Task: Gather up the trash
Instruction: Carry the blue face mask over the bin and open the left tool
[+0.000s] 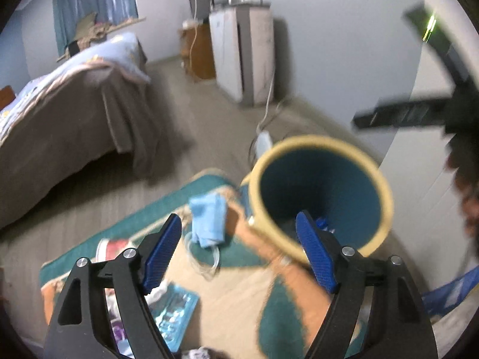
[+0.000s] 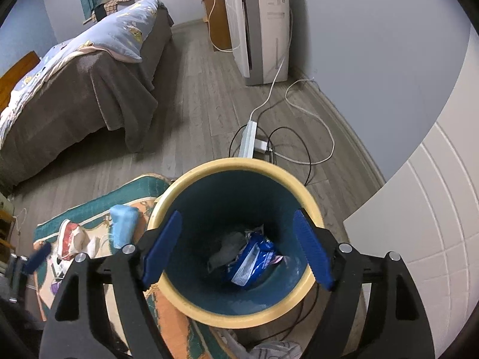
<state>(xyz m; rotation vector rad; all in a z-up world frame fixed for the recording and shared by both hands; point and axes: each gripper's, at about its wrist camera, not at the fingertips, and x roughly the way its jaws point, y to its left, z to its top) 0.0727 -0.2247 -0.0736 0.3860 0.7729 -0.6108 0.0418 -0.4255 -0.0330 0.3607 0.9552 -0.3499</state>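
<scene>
Grey wood-plank floor [image 2: 203,95] carries everything. Teal, beige and orange patterned rug [image 2: 134,191] lies on floor. Round teal bin with yellow rim [image 2: 239,320] stands at rug's edge. On rug: light blue folded cloth [image 2: 122,224], red-and-white crumpled wrapper [image 2: 70,236], clear coiled tubing [image 1: 209,260], blue plastic packet [image 1: 176,308]. White power strip with cables [image 2: 250,137] on bare floor beyond bin. Bed with brown cover [image 2: 74,98] and white boxy appliance [image 2: 257,30] stand on floor.
</scene>
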